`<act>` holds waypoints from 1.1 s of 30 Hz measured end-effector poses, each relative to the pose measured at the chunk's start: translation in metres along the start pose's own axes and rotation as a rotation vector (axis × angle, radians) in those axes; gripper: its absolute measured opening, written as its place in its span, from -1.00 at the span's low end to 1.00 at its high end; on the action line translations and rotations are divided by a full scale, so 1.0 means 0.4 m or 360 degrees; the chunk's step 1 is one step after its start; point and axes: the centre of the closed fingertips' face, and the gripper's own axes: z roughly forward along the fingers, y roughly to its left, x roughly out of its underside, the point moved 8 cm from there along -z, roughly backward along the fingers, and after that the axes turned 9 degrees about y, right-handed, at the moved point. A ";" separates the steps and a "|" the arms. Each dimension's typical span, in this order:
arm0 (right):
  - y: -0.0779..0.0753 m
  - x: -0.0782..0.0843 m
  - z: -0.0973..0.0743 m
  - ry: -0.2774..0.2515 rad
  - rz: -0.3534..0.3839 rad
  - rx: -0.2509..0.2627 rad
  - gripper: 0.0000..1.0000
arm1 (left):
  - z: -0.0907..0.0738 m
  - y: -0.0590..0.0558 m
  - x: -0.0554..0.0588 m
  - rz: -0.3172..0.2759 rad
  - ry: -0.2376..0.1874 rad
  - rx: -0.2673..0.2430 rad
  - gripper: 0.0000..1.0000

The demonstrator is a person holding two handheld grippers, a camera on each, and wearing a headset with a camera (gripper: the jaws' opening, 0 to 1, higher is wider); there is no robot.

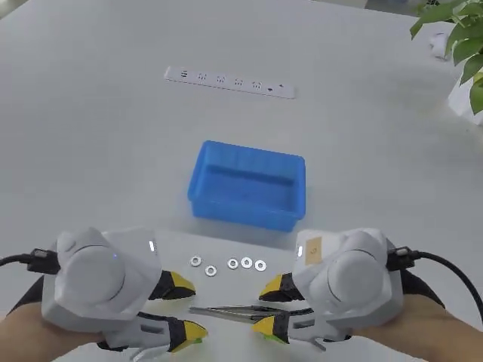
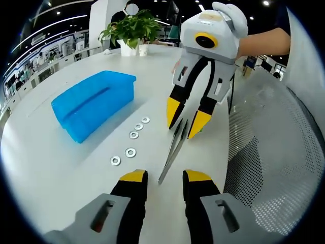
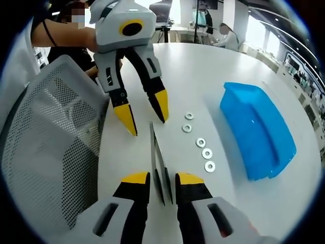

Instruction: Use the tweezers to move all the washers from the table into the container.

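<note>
Slim metal tweezers (image 1: 226, 310) lie low over the table between the two grippers, their point toward my left gripper (image 1: 187, 308). My right gripper (image 3: 162, 179) has its jaws closed in against both sides of the tweezers (image 3: 161, 168). The left gripper (image 2: 165, 176) is open, and the tweezers' tip (image 2: 161, 178) lies just ahead of its gap. Several small steel washers (image 1: 232, 263) lie in a loose row on the table, between the grippers and the blue plastic container (image 1: 249, 185). The washers (image 3: 201, 142) sit right of the tweezers in the right gripper view.
A white power strip (image 1: 230, 81) lies beyond the container. A potted plant (image 1: 460, 38) stands at the far right corner. A mesh chair back (image 3: 56, 127) is close to the table's near edge.
</note>
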 end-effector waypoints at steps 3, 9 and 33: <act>-0.004 -0.003 0.006 0.0038 -0.0051 -0.0011 -0.62 | 0.010 0.002 -0.009 0.0060 0.0000 0.0012 -0.43; -0.012 -0.014 0.008 0.0096 -0.0151 -0.0021 -0.70 | 0.016 0.016 -0.026 0.0174 0.0072 -0.0001 -0.59; -0.002 -0.012 0.008 0.0084 -0.0340 0.0062 -0.87 | 0.012 0.015 -0.028 0.0423 0.0182 -0.0017 -0.85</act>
